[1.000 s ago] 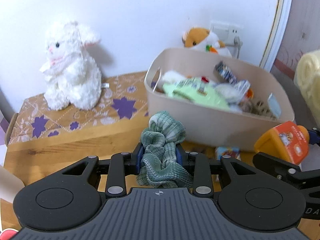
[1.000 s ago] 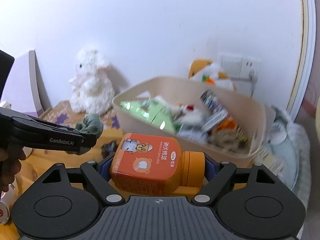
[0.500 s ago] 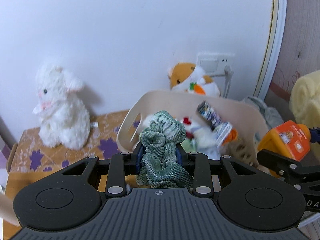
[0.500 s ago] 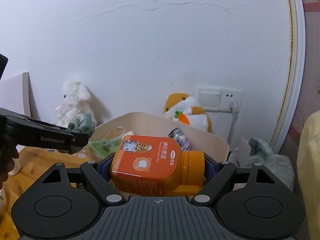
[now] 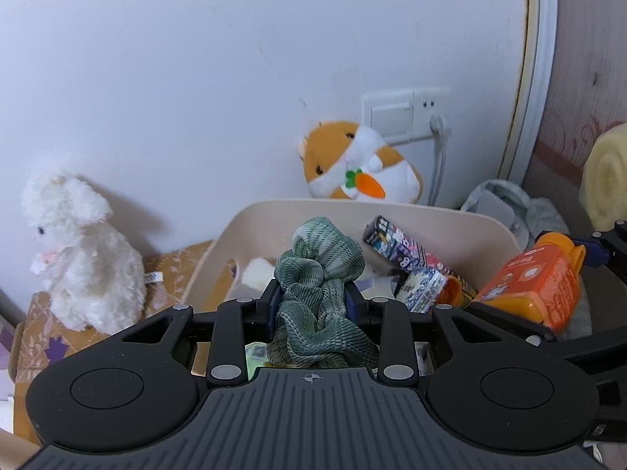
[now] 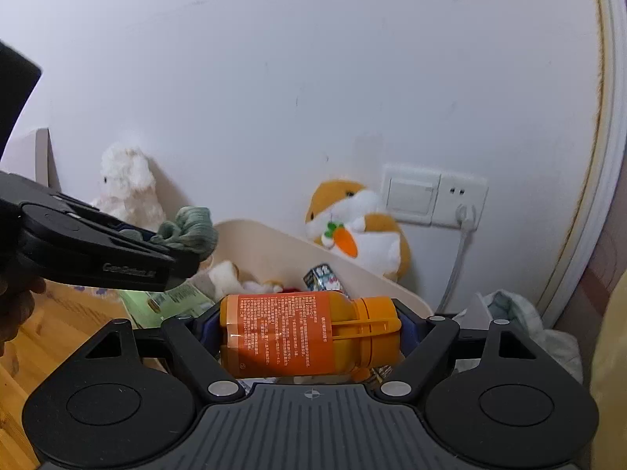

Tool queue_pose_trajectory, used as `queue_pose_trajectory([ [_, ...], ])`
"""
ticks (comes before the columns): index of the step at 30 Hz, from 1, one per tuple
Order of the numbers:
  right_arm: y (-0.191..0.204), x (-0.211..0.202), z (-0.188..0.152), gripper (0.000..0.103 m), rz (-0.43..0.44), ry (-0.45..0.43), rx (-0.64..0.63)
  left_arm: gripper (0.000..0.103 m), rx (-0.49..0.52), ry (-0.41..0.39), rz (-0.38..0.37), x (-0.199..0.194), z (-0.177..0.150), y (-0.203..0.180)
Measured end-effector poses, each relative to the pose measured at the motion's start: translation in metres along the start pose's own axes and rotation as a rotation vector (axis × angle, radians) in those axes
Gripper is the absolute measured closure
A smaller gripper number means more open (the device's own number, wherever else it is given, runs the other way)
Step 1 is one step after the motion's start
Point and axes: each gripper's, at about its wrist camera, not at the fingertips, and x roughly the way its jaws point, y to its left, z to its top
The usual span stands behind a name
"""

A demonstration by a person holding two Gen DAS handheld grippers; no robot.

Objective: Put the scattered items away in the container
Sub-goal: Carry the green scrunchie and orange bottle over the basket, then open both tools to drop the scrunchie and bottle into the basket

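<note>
Left tool (image 5: 312, 305) clamps green fabric scrunchie (image 5: 319, 274) above beige plastic bin (image 5: 450, 217); right tool (image 6: 309, 329) grips orange plastic bottle (image 6: 298, 333) (lying sideways) above the bin.

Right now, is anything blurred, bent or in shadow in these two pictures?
Left wrist view: sharp; fisheye bows the door frame; white bunny casts a soft shadow on the wall. Right wrist view: bunny and hamster toy look soft; orange bottle is crisp.

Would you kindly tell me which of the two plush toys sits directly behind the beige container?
The orange-and-white hamster holding a carrot, against the wall behind the container; the white bunny sits off to its left.
</note>
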Motion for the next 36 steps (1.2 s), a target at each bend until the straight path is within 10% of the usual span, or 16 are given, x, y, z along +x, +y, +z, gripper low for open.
queue_pose_trajectory([
  [9, -0.001, 0.036, -0.012, 0.022, 0.003, 0.092, -0.034, 0.065, -0.010, 0.075, -0.014, 0.034, 0.006, -0.010],
  [14, -0.001, 0.049, -0.018, 0.022, -0.006, 0.163, -0.031, 0.026, -0.009, 0.109, 0.019, 0.040, 0.002, -0.015],
  [22, -0.002, 0.040, -0.017, 0.000, -0.052, 0.132, -0.020, 0.025, 0.025, 0.103, 0.026, 0.034, -0.002, -0.010],
  [36, 0.014, 0.004, -0.020, 0.000, -0.093, 0.097, 0.022, 0.021, 0.034, 0.012, 0.083, -0.010, -0.018, 0.031],
])
